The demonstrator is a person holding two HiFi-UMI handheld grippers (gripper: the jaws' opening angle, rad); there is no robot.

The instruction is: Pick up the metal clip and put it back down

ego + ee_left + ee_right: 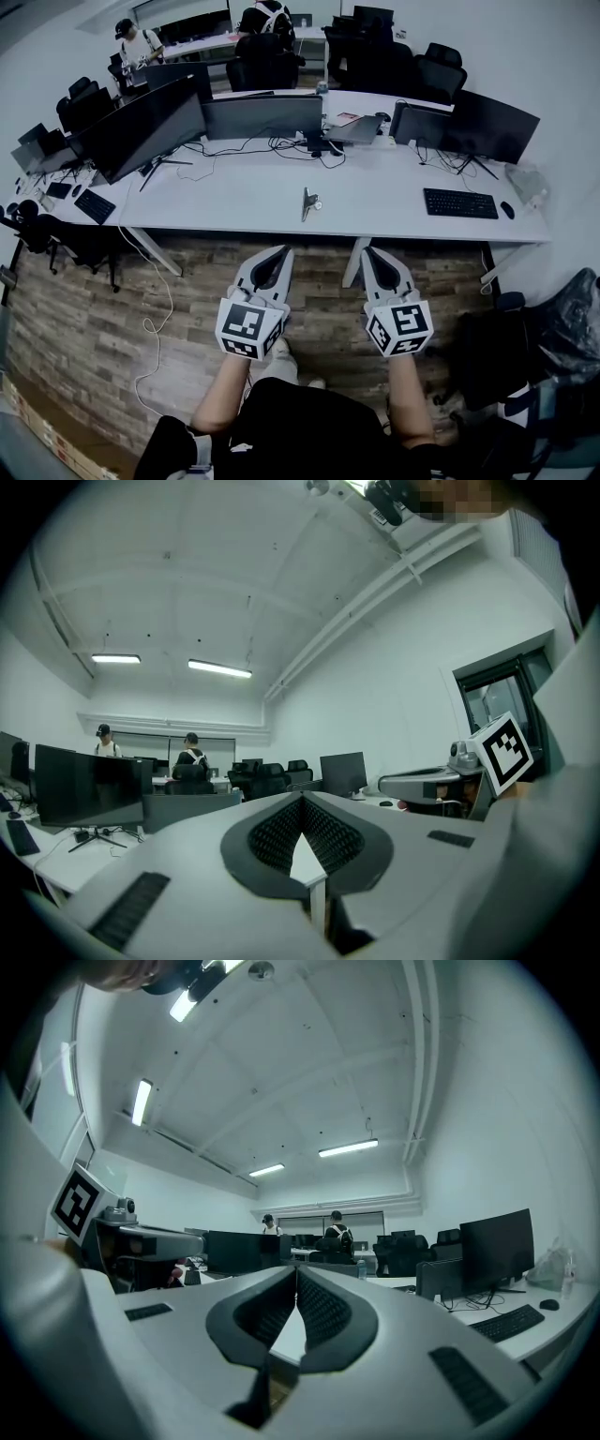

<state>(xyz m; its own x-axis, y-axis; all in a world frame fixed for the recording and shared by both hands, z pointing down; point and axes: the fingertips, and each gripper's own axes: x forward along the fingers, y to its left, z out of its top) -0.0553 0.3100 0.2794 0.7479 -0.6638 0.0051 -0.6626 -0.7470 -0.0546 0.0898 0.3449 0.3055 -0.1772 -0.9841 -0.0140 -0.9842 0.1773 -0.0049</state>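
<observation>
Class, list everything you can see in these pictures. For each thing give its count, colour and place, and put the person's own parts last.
metal clip: one, silver, near the desk's front edge, ahead of both grippers
desk: one, white, long, across the middle
monitors: several, black, along the desk's far side
keyboards: at least two, black, one at the desk's right, one on the left desk
mouse: one, black, right of the right keyboard
office chairs: several, black, by the far desks
people: two, at the back of the room
floor: brown wood pattern, below the desk
left gripper: one, light grey, jaws shut, empty
right gripper: one, light grey, jaws shut, empty
</observation>
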